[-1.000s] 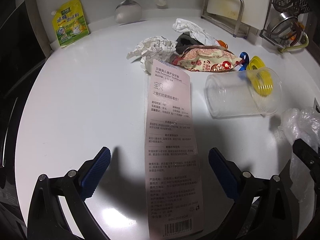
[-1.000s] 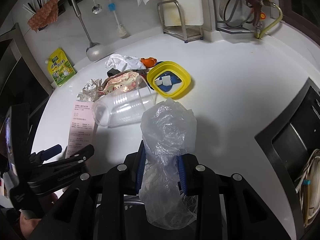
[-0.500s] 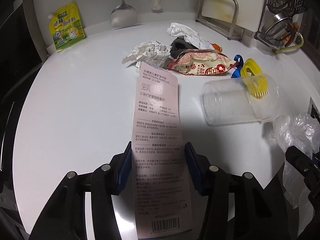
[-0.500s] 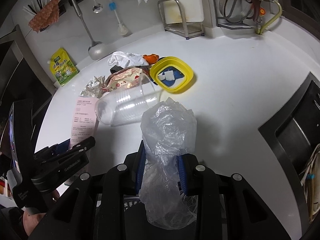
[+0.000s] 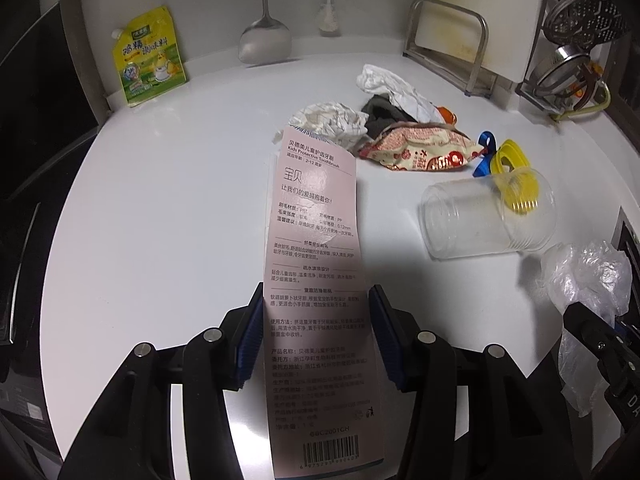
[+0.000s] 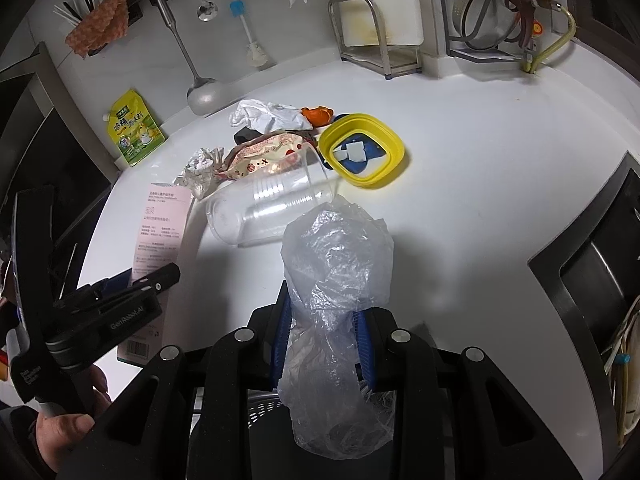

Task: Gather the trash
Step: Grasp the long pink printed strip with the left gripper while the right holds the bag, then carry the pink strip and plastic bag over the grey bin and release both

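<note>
My left gripper [image 5: 316,300] is shut on a long pink toothbrush card [image 5: 316,240], its blue pads pressing both edges, and the card's far end is lifted a little off the white counter. In the right wrist view the same pink card [image 6: 162,224] shows at the left under the left gripper's black arm. My right gripper [image 6: 322,312] is shut on a crumpled clear plastic bag [image 6: 336,256] that bulges above the pads and hangs below them. More trash lies beyond: a clear plastic cup [image 5: 484,220] on its side, a red-and-cream snack wrapper [image 5: 420,148], crumpled paper [image 5: 332,120] and a white tissue [image 5: 388,84].
A yellow lid [image 6: 364,148] with a blue object and white scraps lies beside the cup. A yellow seasoning pouch [image 5: 148,60] leans on the back wall near a ladle [image 5: 264,40]. A metal rack [image 5: 448,40] stands at the back right. A dark sink [image 6: 600,264] opens at the right.
My left gripper's jaws went from wide apart to closed on the pink card, then lifted it slightly off the counter. The right gripper kept holding the plastic bag without moving.
</note>
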`<state>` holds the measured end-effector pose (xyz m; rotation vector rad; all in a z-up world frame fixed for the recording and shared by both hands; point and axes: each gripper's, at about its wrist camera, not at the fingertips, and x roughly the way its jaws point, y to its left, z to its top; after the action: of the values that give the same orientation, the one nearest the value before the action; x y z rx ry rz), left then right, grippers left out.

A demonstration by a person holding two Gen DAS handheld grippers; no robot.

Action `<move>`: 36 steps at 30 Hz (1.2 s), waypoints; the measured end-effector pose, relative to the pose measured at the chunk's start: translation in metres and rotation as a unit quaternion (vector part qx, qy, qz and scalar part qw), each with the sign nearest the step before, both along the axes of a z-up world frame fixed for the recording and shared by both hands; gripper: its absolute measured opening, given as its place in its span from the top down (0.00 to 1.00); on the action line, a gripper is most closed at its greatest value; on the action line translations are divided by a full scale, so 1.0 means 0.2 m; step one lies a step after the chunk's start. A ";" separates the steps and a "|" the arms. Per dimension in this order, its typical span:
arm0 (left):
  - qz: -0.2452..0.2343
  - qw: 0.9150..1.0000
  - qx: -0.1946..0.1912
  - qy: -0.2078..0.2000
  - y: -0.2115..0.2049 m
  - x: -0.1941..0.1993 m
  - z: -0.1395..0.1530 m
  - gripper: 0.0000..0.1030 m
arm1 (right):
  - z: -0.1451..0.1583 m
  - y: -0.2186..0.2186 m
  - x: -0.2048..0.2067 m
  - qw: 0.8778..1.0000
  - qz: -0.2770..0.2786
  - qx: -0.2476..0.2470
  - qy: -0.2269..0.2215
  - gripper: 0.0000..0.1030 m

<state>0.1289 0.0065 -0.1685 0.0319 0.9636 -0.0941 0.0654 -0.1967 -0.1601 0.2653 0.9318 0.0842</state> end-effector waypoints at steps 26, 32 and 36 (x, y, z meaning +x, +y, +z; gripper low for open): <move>0.009 0.999 0.005 -0.037 0.10 -0.30 0.35 0.52 | 0.25 -0.02 -0.24 0.999 0.031 -0.005 -0.024 0.73; 0.012 0.999 0.008 -0.044 0.08 -0.44 0.40 0.52 | 0.27 -0.05 -0.34 0.999 0.036 -0.006 -0.025 0.73; 0.011 0.999 0.006 -0.045 0.04 -0.52 0.41 0.52 | 0.27 -0.08 -0.44 0.999 0.043 -0.006 -0.021 0.72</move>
<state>0.0247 0.0152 -0.0860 0.0373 0.8742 -0.0665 -0.0225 -0.2126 -0.1063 0.2120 0.9011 0.1639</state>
